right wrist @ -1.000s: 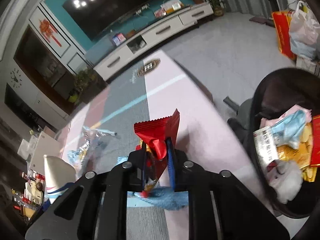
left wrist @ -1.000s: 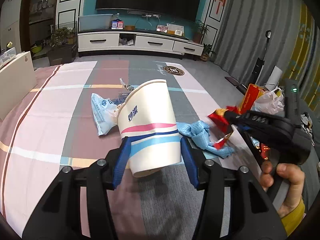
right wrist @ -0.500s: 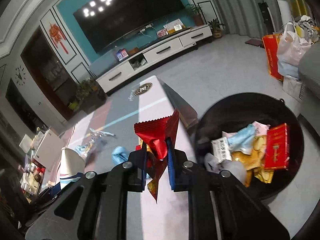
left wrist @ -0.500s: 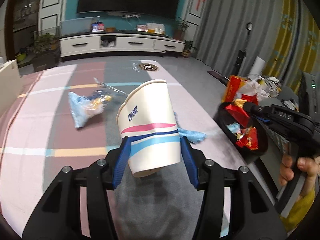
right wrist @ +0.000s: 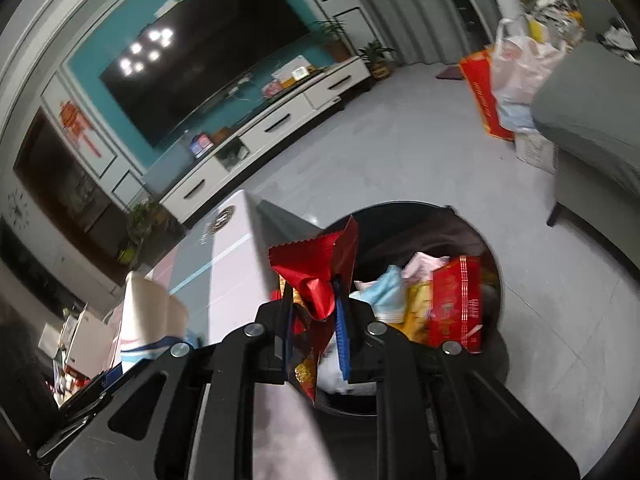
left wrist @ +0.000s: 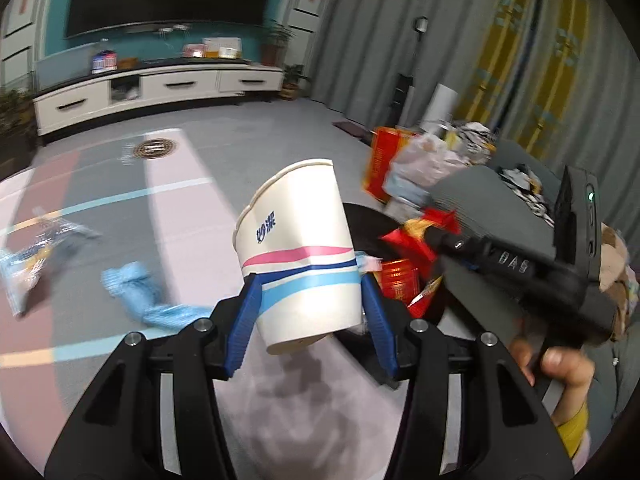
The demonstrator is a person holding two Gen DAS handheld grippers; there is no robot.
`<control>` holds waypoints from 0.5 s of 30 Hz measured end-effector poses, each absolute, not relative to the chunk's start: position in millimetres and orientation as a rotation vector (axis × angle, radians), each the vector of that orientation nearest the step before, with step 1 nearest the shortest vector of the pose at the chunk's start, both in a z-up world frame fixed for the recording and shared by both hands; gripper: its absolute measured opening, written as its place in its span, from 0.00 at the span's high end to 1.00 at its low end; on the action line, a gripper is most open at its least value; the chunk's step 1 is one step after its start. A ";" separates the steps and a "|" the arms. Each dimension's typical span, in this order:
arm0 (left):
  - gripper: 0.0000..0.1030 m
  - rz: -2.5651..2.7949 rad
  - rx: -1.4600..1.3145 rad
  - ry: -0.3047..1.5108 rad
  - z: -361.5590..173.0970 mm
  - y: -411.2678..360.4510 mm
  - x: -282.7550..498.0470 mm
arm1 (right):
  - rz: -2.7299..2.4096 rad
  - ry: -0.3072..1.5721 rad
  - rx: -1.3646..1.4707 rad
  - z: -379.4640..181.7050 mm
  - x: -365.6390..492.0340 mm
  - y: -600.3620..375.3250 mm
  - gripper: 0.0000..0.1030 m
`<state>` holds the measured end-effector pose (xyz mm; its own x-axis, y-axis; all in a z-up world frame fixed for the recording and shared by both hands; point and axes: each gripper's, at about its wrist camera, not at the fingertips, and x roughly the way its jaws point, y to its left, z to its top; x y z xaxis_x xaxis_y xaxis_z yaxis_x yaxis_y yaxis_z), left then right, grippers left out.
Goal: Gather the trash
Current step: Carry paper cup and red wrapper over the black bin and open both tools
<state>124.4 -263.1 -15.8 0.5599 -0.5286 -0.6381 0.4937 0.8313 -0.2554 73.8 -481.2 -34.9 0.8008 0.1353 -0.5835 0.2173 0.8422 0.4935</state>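
Wrapper point(right wrist: 316, 280) now above wrapper-filled bin point(right wrist: 496, 276).

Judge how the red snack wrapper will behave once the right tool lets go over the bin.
The red snack wrapper, creased and drooping below the right tool, looks floppy and light. It would probably flutter, possibly missing the black bin.

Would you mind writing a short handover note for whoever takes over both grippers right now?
Left gripper: shut on the paper cup, held over the table edge beside the bin.
Right gripper: shut on the red wrapper, at the near rim of the black bin.
Done: the bin already holds several wrappers and packets.
Left: drop the wrapper, then the cup, into the bin. On the striped tablecloth remain a blue cloth and a blurred plastic packet.
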 end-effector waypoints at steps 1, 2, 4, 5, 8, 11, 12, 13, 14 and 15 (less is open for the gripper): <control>0.49 -0.623 -0.051 0.782 -18.1 -272.8 128.5 | -0.055 0.652 0.589 -37.3 73.0 -486.9 0.82; 0.49 -0.645 -0.058 0.805 -22.2 -286.2 135.4 | -0.063 0.655 0.604 -39.9 73.1 -492.4 0.82; 0.49 -0.657 -0.057 0.835 -30.3 -303.6 142.9 | -0.076 0.658 0.635 -43.9 72.9 -503.0 0.82; 0.49 -0.666 -0.053 0.851 -35.2 -314.7 148.6 | -0.082 0.662 0.653 -46.6 73.3 -508.8 0.82; 0.49 -0.659 -0.029 0.883 -47.6 -337.2 160.1 | -0.095 0.682 0.690 -55.4 74.2 -522.9 0.81; 0.49 -0.649 0.002 0.897 -56.1 -350.5 166.2 | -0.111 0.707 0.707 -61.7 76.5 -530.1 0.81; 0.49 -0.644 0.015 0.901 -59.2 -354.9 168.0 | -0.115 0.712 0.716 -63.8 76.7 -533.0 0.79; 0.49 -0.639 0.022 0.903 -61.4 -357.1 169.8 | -0.119 0.717 0.725 -66.0 76.9 -536.0 0.79; 0.49 -0.634 0.025 0.904 -63.2 -357.9 171.1 | -0.122 0.724 0.737 -68.6 77.1 -539.1 0.76; 0.49 -0.628 0.026 0.905 -64.9 -359.1 173.2 | -0.120 0.728 0.749 -70.6 76.5 -540.6 0.74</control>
